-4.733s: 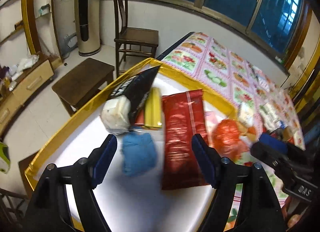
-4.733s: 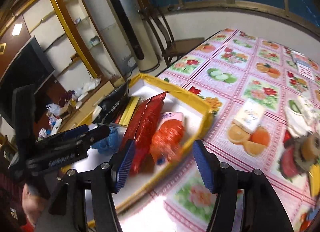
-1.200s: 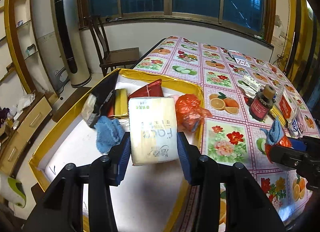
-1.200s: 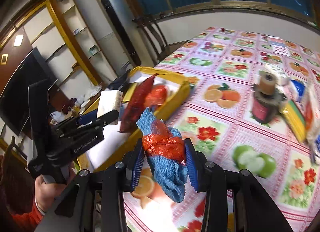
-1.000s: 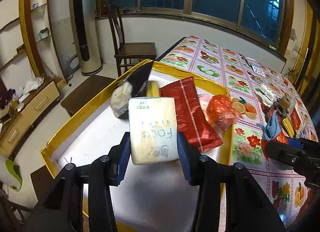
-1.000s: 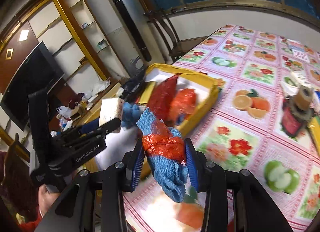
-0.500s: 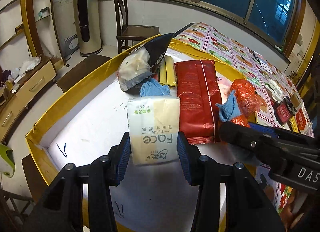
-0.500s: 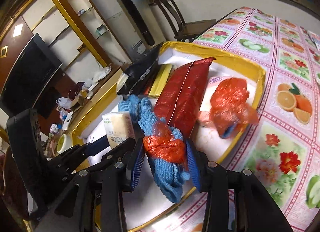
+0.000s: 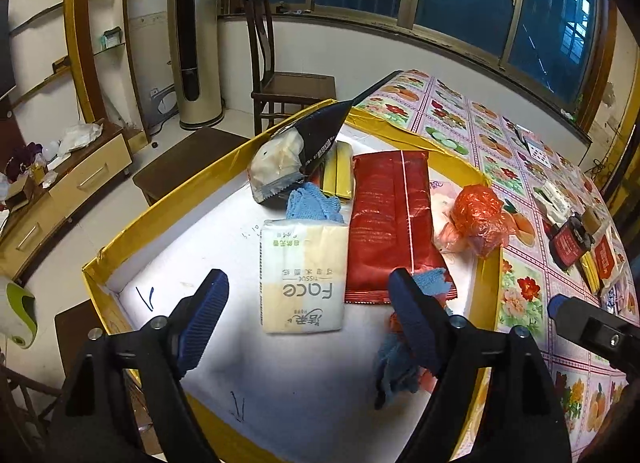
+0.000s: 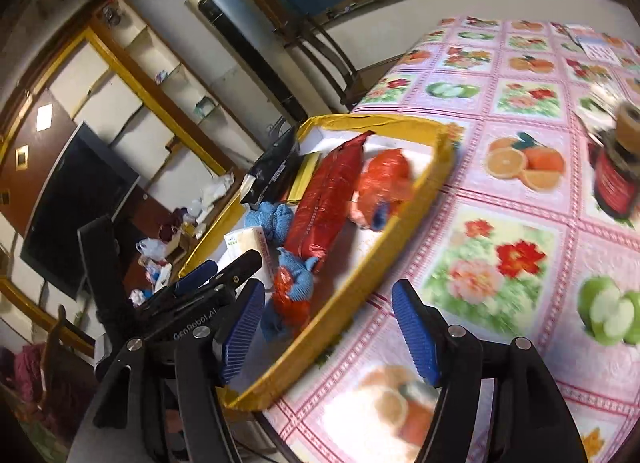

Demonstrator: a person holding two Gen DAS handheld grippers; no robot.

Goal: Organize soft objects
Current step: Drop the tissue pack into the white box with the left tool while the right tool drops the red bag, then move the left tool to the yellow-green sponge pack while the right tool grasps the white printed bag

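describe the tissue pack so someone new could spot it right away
Look in the yellow-rimmed white tray on the fruit-print tablecloth. The cream soft tissue pack lies flat beside the long red foil packet, the only pale block with large grey lettering.

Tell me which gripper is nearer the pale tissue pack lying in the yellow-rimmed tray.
Left. The left gripper hangs open directly over the tissue pack; the right gripper is open outside the tray rim.
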